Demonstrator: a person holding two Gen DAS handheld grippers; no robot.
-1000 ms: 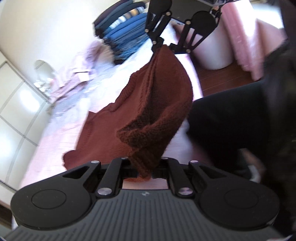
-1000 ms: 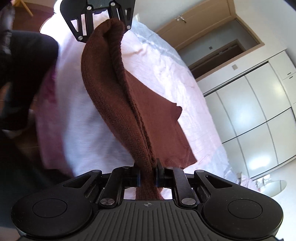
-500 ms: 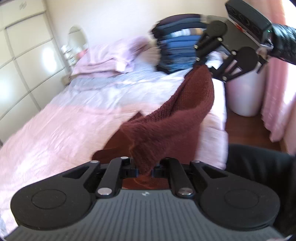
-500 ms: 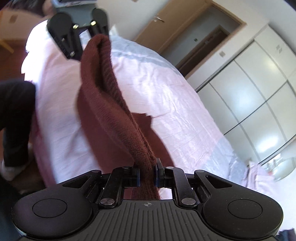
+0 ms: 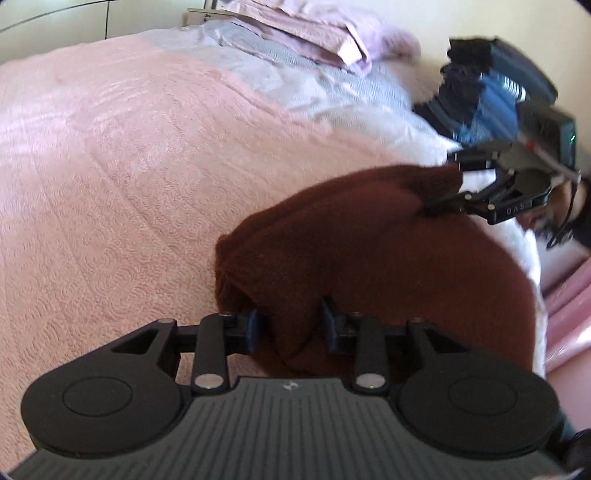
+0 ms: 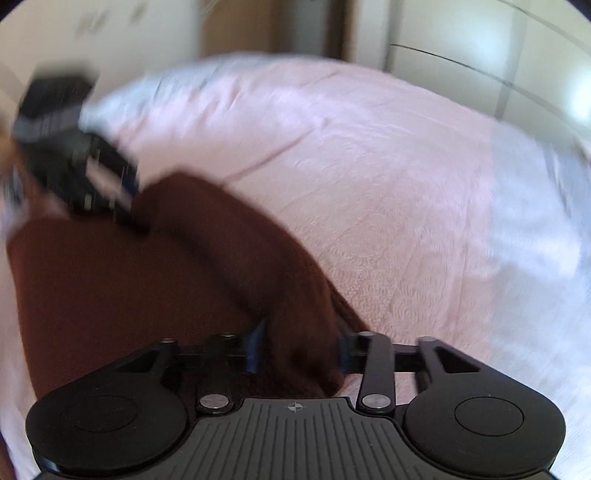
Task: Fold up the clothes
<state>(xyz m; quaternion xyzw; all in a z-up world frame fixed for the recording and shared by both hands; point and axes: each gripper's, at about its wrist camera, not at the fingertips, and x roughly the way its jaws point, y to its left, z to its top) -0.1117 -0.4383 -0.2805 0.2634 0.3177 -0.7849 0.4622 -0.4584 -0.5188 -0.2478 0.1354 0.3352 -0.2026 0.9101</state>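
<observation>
A dark reddish-brown knitted sweater lies folded over on the pink bedspread. My left gripper is open, its jaws spread with the sweater's folded edge loose between them. My right gripper is open too, with the sweater between its spread jaws. In the left wrist view the right gripper is at the sweater's far corner. In the right wrist view the left gripper shows blurred at the sweater's far end.
A stack of folded blue and dark clothes stands at the far right of the bed. Folded lilac bedding lies at the head. Pink curtain hangs at the right. White wardrobe doors and a door stand beyond the bed.
Both grippers came down from holding the sweater stretched in the air to the bed. The sweater now lies folded on the bedspread, and both pairs of jaws have opened.
</observation>
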